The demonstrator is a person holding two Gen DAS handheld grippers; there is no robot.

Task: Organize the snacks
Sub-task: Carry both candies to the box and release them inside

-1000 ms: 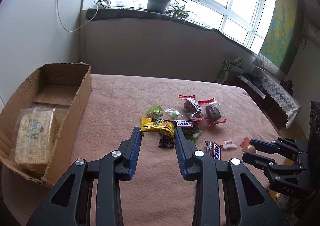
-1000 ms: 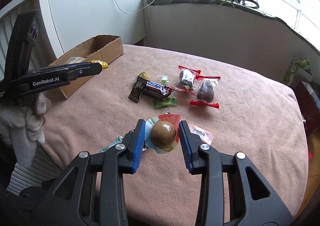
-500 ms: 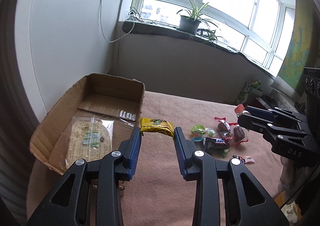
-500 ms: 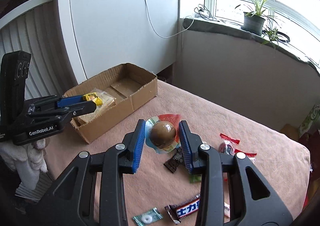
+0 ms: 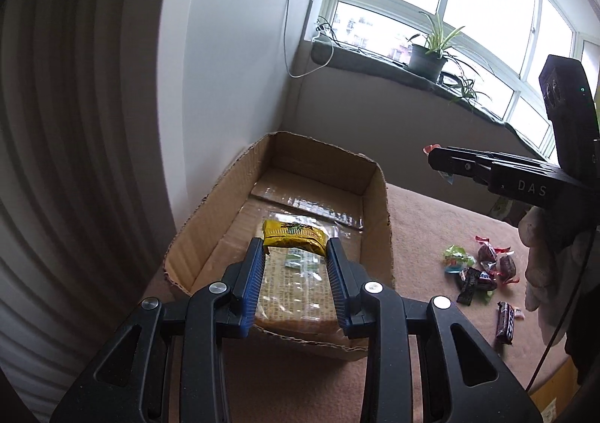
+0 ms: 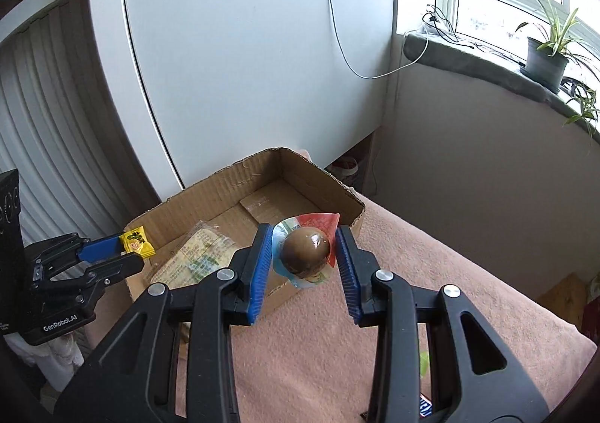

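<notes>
- Big change from a second ago: both grippers are sitting over at the box (image 5: pixel 377 205) now instead of out over the snack pile. Back then the left one was down among the candies and the right one was mid-table.
- The left gripper (image 5: pixel 294 254) is still clamping the yellow packet (image 5: pixel 293 241) between its blue pads, and it's hanging right over the open box.
- The right gripper (image 6: pixel 303 252) is still squeezing the wrapped brown ball (image 6: pixel 306 249), hovering at the box's near right corner, above the rim.
- In the box there's just one flat clear pack (image 5: pixel 296 295) with printed text, lying on the bottom at the near end. The far end is showing bare cardboard with a strip of tape.
- The left view is catching the leftover snacks (image 5: pixel 482 275) on the pink cloth (image 5: pixel 431 235), right of the box: a green one, red-wrapped dark ones, a couple of bars. The right view is missing nearly all of those and only showing a bar's edge at the bottom.
- The right view is showing the left gripper from the side, with the yellow packet poking out of its tip.
- The left view is showing a white-gloved hand (image 5: pixel 543 261) holding the right gripper.
</notes>
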